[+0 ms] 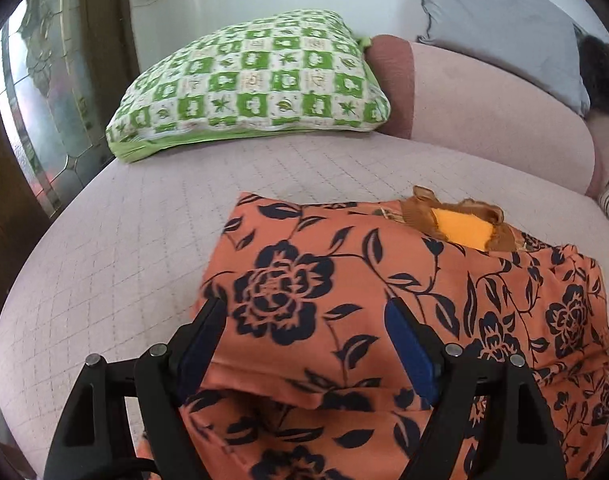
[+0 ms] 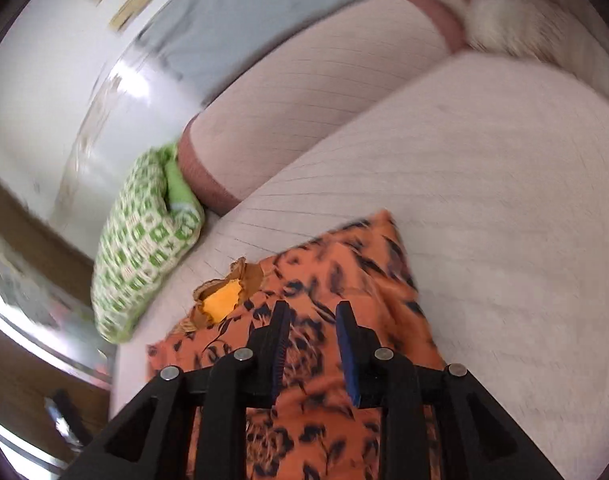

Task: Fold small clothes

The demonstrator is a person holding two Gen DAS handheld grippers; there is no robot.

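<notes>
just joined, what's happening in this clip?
A person with handheld tongs in each hand is folding a small orange garment with a dark navy floral print on a pale pink quilted sofa seat. The left tongs are open over the garment's left part; the right tongs are open above its middle. Neither grips cloth. The garment looks partly folded, its brown collar with yellow lining showing. A green-and-white checked pillow sits at the back.

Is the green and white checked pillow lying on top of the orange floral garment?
No, the green and white checked pillow rests on the pale quilted sofa seat behind the orange floral garment, apart from it.
</notes>
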